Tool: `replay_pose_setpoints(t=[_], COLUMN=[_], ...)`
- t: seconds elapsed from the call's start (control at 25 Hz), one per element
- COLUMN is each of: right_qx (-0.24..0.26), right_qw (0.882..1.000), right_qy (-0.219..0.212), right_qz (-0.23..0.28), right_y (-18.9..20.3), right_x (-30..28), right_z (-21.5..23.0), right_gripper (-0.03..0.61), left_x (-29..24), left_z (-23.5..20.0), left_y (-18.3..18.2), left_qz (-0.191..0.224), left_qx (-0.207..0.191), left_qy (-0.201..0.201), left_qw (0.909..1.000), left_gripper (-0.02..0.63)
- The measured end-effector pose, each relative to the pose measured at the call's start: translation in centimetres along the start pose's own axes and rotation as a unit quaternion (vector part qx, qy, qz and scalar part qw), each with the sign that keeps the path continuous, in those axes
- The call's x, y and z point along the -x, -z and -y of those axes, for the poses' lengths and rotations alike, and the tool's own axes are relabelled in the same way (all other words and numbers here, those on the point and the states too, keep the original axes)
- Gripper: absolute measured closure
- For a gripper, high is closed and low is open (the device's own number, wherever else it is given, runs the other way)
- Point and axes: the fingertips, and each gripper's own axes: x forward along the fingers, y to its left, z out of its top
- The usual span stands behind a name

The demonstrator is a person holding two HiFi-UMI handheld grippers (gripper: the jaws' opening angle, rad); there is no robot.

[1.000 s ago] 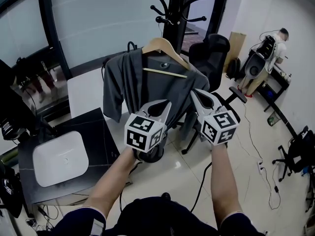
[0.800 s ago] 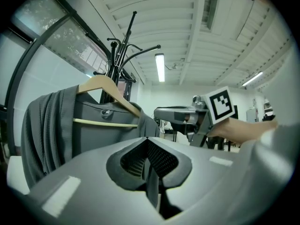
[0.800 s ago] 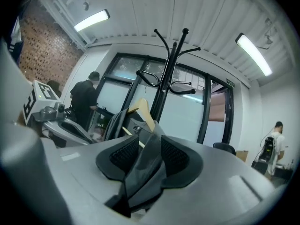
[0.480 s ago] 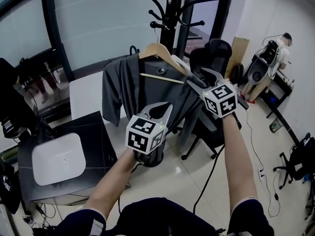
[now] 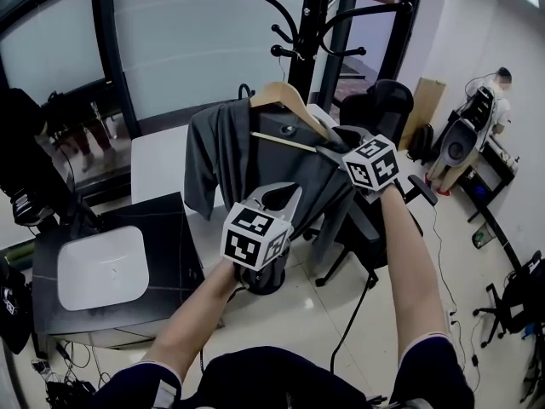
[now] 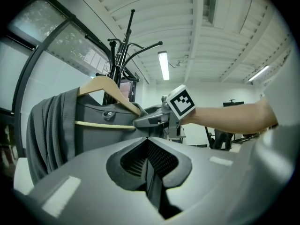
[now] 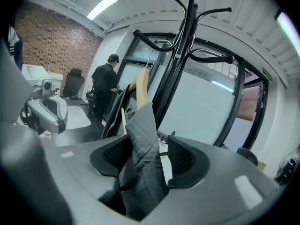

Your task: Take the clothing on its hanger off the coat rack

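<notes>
A grey garment hangs on a wooden hanger hooked on the black coat rack. My right gripper is raised at the hanger's right shoulder. In the right gripper view its jaws stand wide apart, with the cloth-covered shoulder between them and a gap at the pads. The hanger and the coat rack rise behind it. My left gripper is lower, in front of the garment, shut and empty. In the left gripper view the garment, the hanger and my right gripper show ahead.
A black cabinet with a white device on it stands at the left, a white table behind it. A black office chair is just right of the rack. A person works at the far right. Cables lie on the floor.
My right gripper has risen and reached forward to the hanger's right shoulder, and its jaws have gone from shut to wide apart around it. The left gripper has hardly moved.
</notes>
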Motion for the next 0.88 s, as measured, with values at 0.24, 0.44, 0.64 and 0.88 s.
replay_pose_setpoints(t=[0.24, 0.44, 0.64, 0.88], right_qx=[0.027, 0.024, 0.025, 0.037], right_qw=[1.0, 1.0, 1.0, 0.999], right_qy=[0.001, 0.0, -0.003, 0.011], right_qz=[-0.013, -0.01, -0.012, 0.005], right_y=[0.5, 0.5, 0.4, -1.6], right_x=[-0.5, -0.3, 0.2, 1.1], right_z=[-0.3, -0.6, -0.9, -0.9], right_gripper=[0.506, 0.525, 0.531, 0.539], left_x=[0.7, 1.2, 1.8, 2.8], left_z=[-0.2, -0.1, -0.1, -0.2], left_y=[0.3, 0.3, 0.4, 0.0], left_qz=[-0.003, -0.005, -0.008, -0.004], left_qx=[-0.002, -0.004, -0.004, -0.009], left_qy=[-0.008, -0.012, -0.014, -0.016], left_qw=[1.0, 0.9999, 0.9999, 0.9998], left_gripper=[0.601, 0.601, 0.601, 0.601])
